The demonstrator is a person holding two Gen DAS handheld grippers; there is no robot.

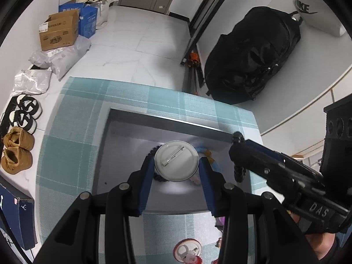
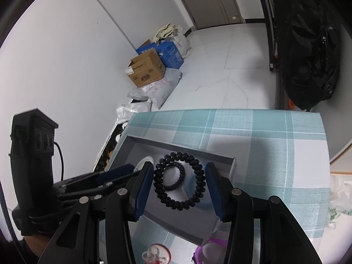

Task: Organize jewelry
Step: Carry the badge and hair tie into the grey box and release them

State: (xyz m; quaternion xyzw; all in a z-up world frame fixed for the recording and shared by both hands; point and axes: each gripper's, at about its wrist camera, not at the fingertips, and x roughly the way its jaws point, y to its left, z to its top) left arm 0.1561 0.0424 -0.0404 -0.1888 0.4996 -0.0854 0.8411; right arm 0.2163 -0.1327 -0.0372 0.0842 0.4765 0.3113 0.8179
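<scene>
My left gripper (image 1: pixel 176 167) is shut on a round white pin badge (image 1: pixel 176 164), back side up with its pin showing, held over the grey tray (image 1: pixel 167 121). My right gripper (image 2: pixel 179 182) is shut on a black spiral hair tie (image 2: pixel 199 171) over the same tray (image 2: pixel 189 154). A second black hair tie (image 2: pixel 176 186) and a blue ring (image 2: pixel 193 181) lie in the tray below. The right gripper shows in the left wrist view (image 1: pixel 238 154) with the hair tie (image 1: pixel 239 173) hanging.
The tray sits on a teal plaid tablecloth (image 1: pixel 72 145). Another badge (image 1: pixel 187 250) and a purple item (image 2: pixel 211 248) lie near the front edge. On the floor are boxes (image 1: pixel 59 30), bags and shoes (image 1: pixel 17 149). A black bag (image 1: pixel 253 55) stands at right.
</scene>
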